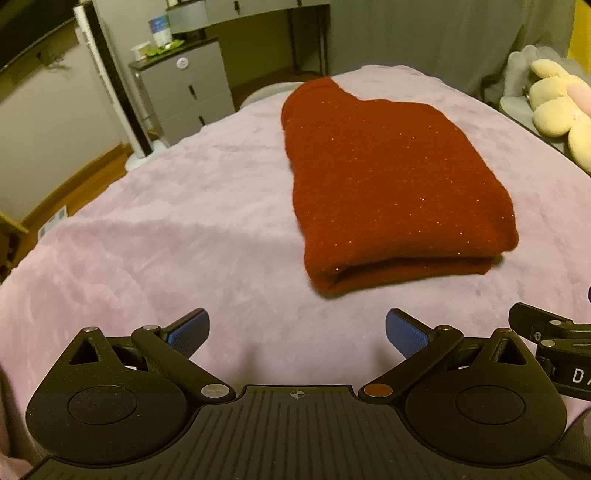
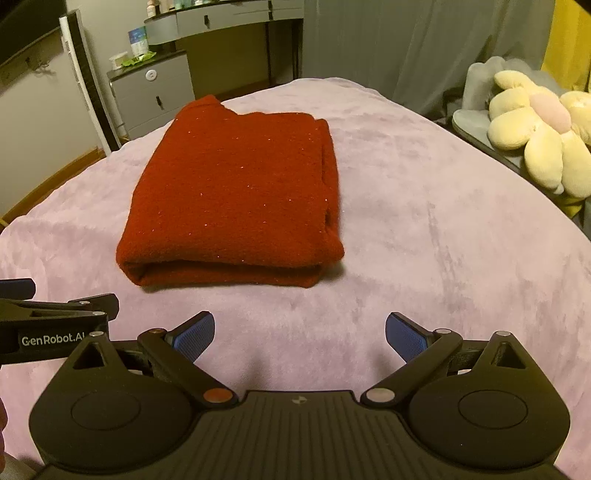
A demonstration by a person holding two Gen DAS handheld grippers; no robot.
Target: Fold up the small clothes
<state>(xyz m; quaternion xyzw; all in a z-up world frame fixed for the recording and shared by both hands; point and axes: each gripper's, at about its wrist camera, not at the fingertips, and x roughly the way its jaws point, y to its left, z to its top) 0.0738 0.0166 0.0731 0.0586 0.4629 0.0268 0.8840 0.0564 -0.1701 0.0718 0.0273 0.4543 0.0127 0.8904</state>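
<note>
A dark red knitted garment (image 1: 384, 184) with small glittery specks lies folded into a thick rectangle on a lilac fleece blanket (image 1: 166, 240). It also shows in the right wrist view (image 2: 236, 199), with its folded edge facing me. My left gripper (image 1: 297, 332) is open and empty, held above the blanket just short of the garment's near left corner. My right gripper (image 2: 300, 336) is open and empty, short of the garment's near right corner. The left gripper's side shows at the left edge of the right wrist view (image 2: 55, 321).
A cream flower-shaped plush cushion (image 2: 535, 129) lies on a grey chair at the right. A grey drawer cabinet (image 1: 184, 92), a white tower fan (image 1: 110, 85) and a desk (image 2: 221, 22) stand beyond the bed's far edge. Wooden floor shows at the left.
</note>
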